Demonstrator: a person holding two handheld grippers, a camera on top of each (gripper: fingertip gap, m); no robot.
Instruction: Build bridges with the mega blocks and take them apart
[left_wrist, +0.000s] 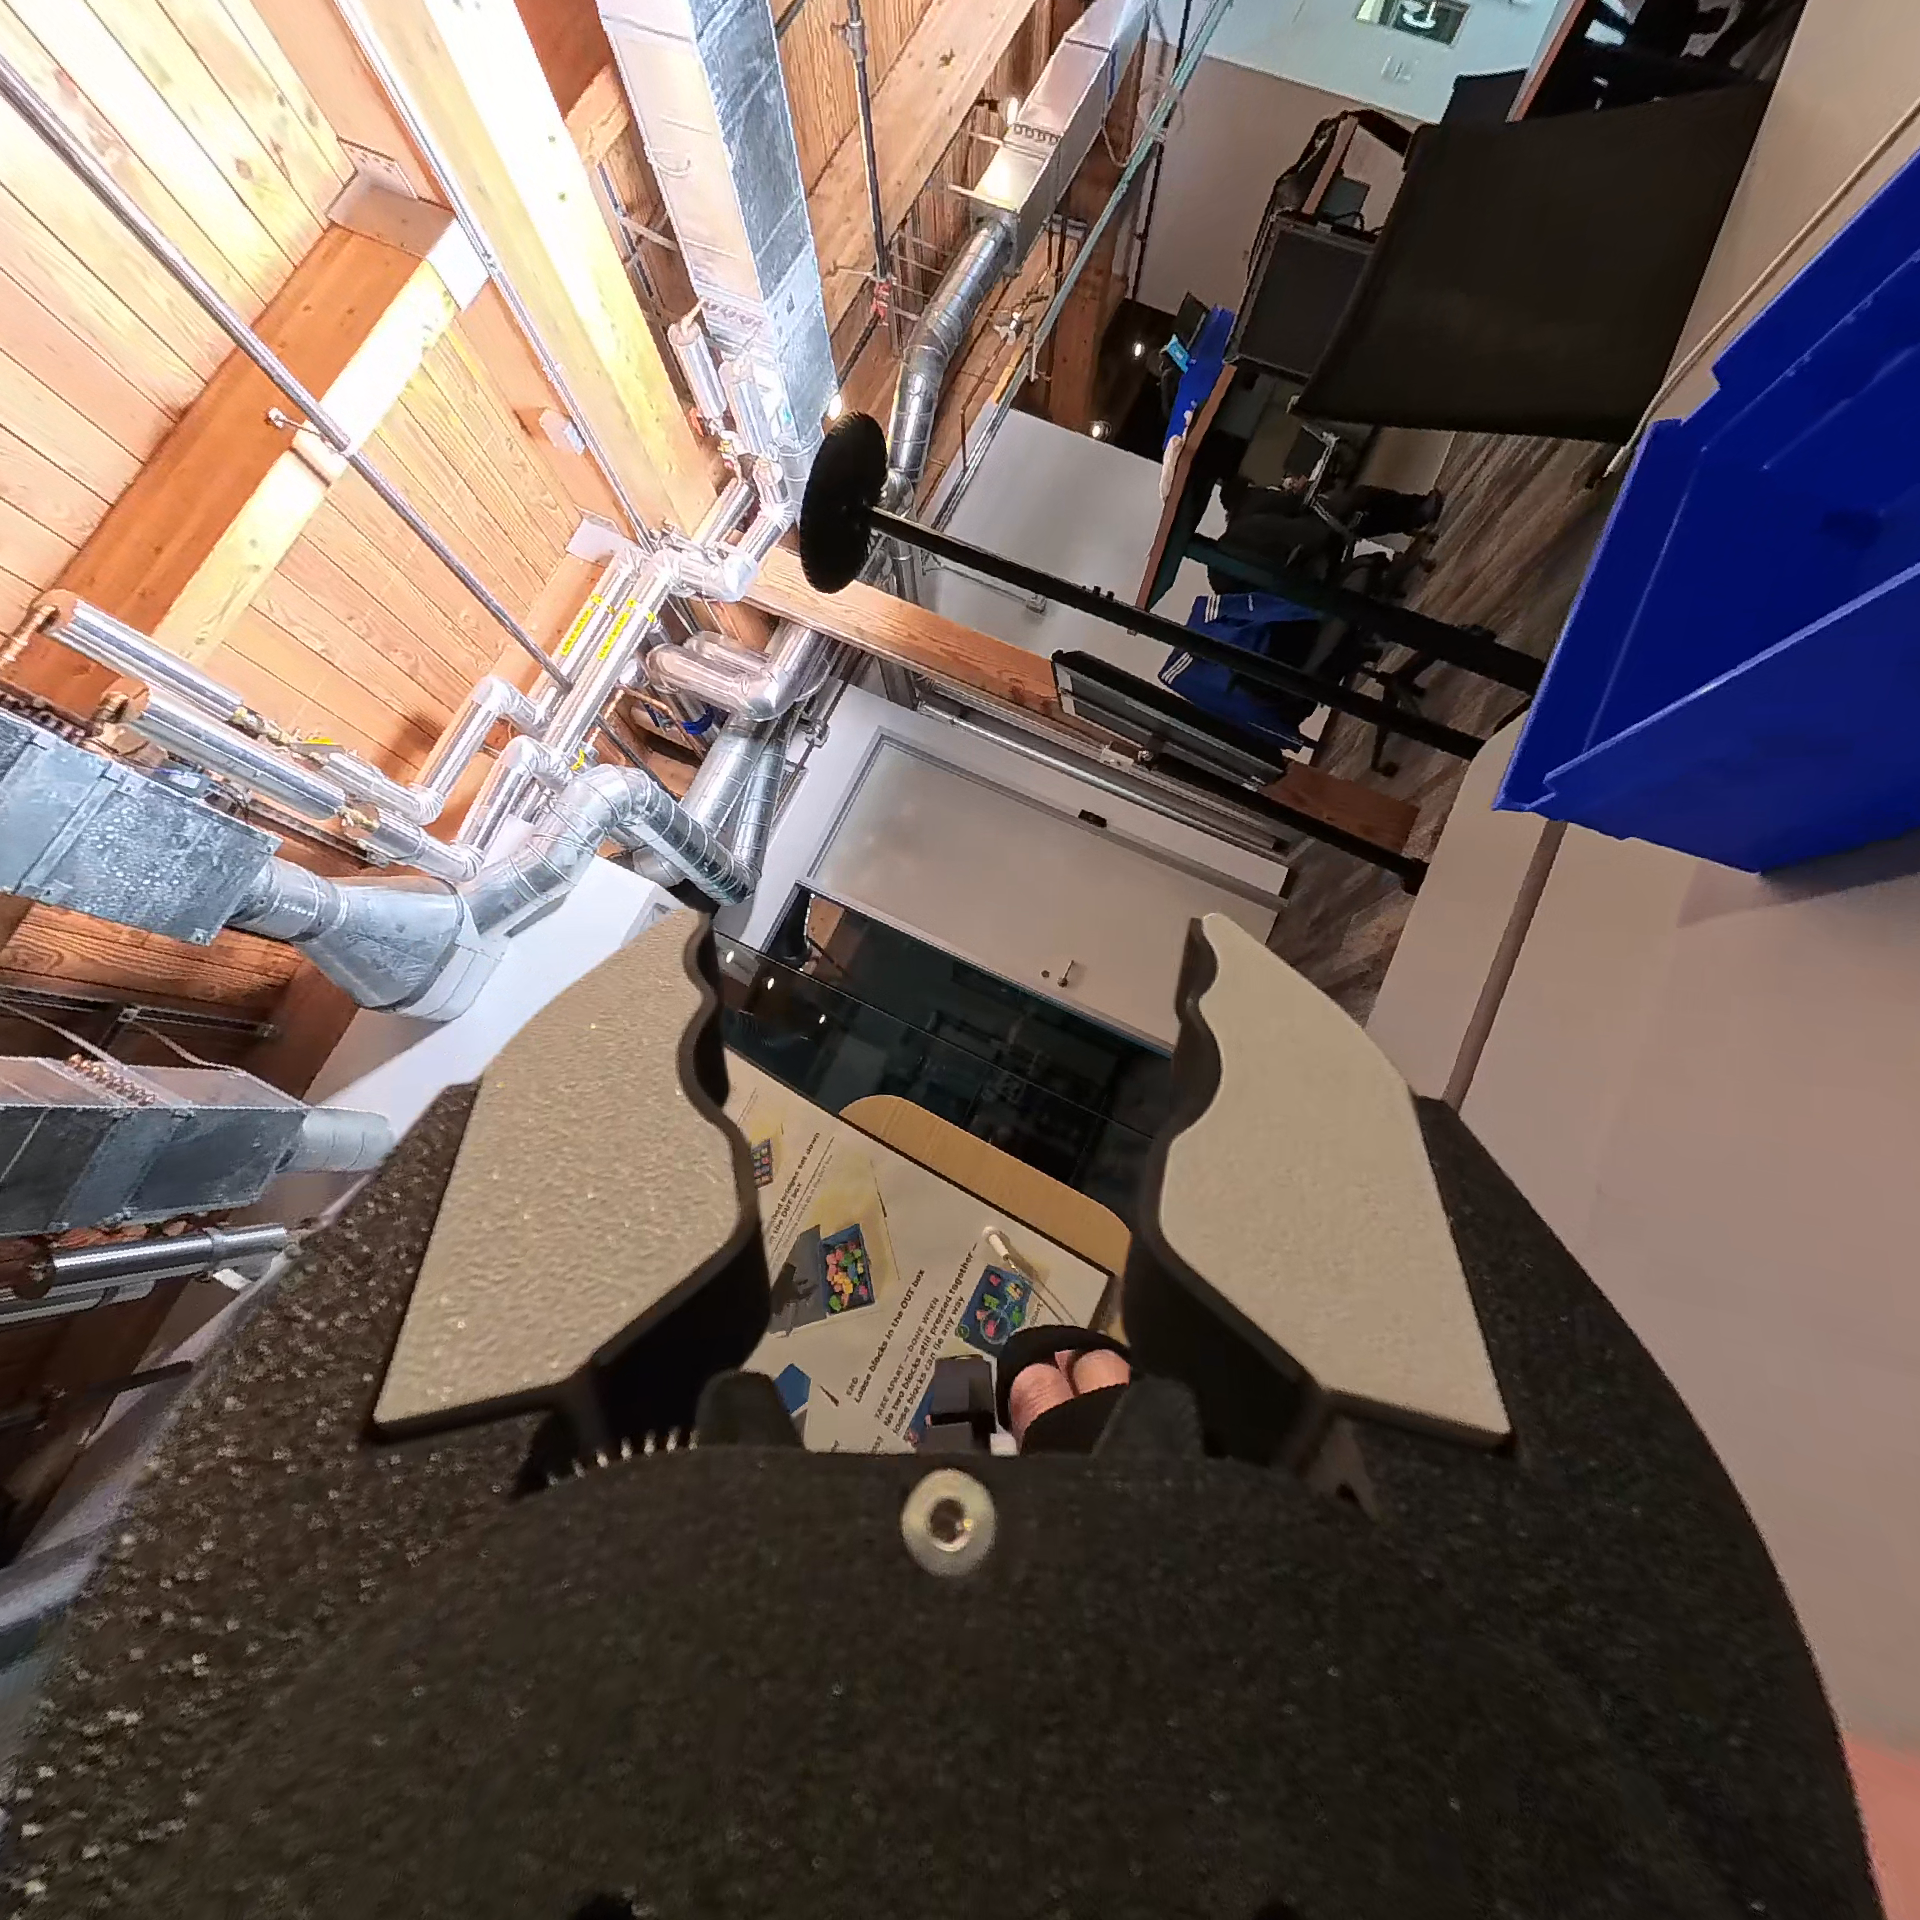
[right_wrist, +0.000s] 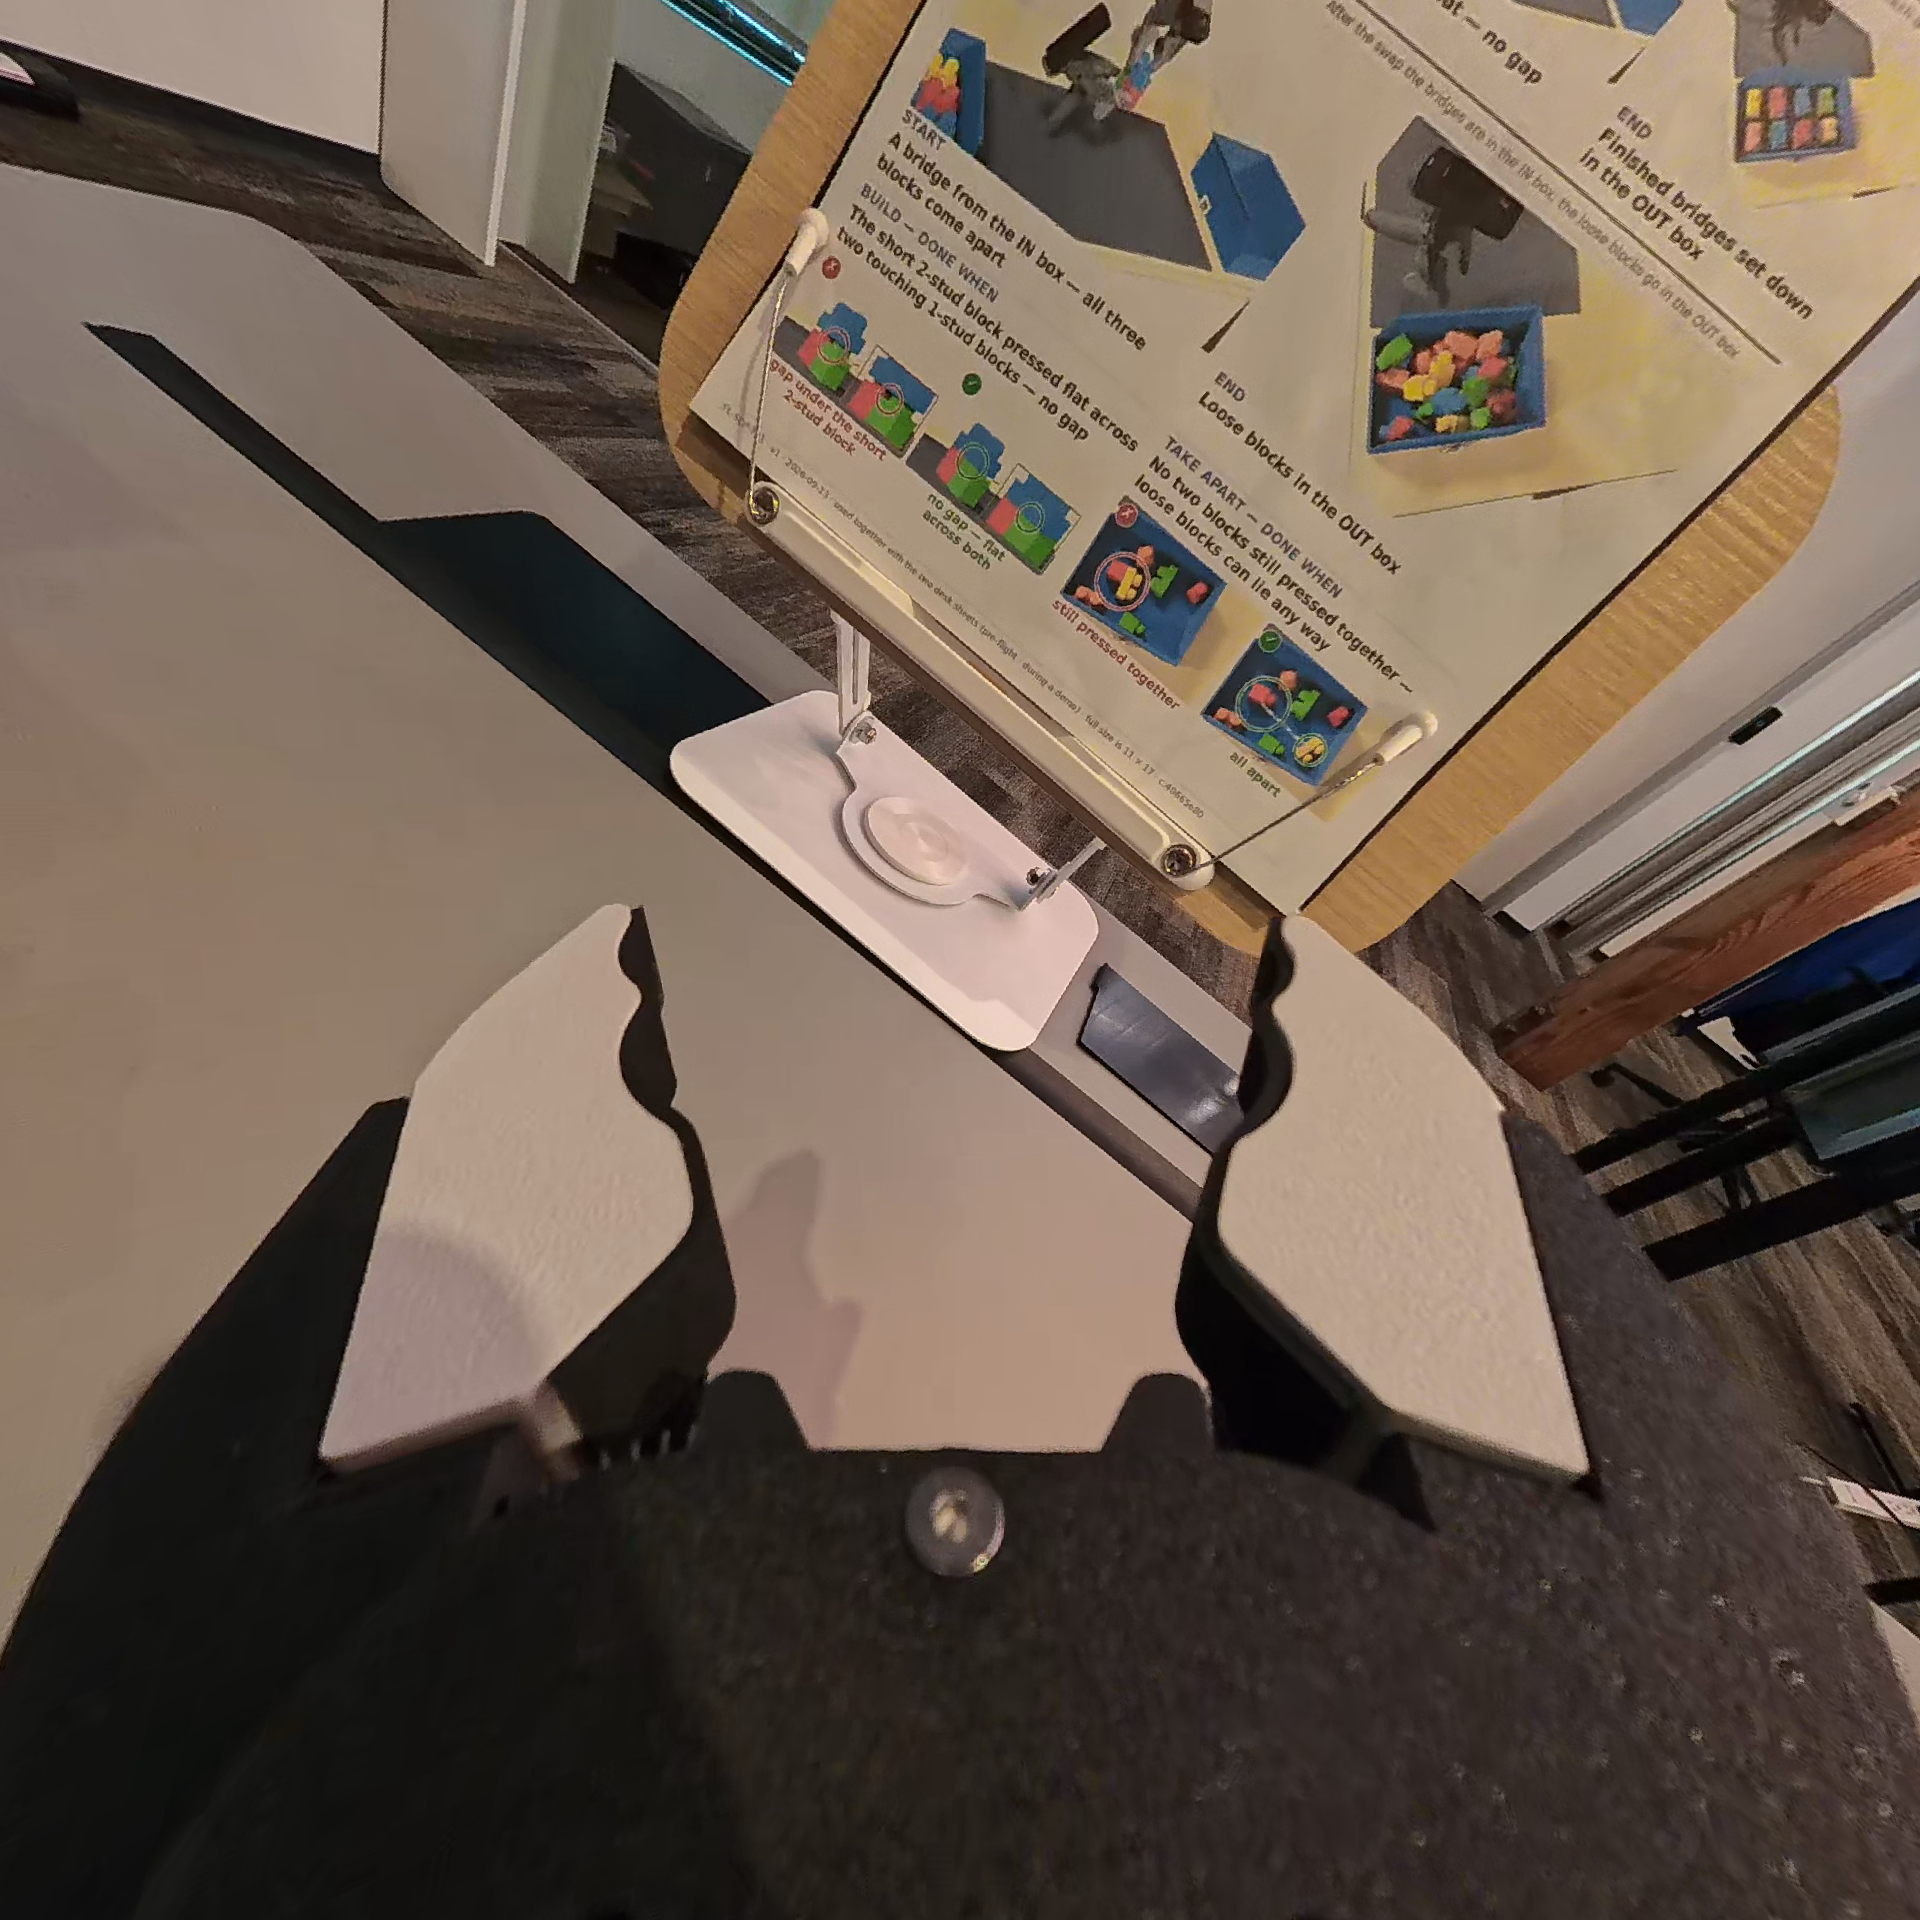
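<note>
Gaping empty, left tongs (left_wrist: 945, 1023) and right tongs (right_wrist: 951, 1023) show no blocks; likely light, rigid, gripped across flat sides.

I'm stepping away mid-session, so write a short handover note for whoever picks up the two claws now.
Left claw: open, empty, tipped up toward the ceiling pipes; blue bin at its right.
Right claw: open, empty, low over the table, facing the instruction sheet on its white stand.
No real blocks in either view, so nothing shows as built or taken apart.
Left: likely the whole job.
</note>
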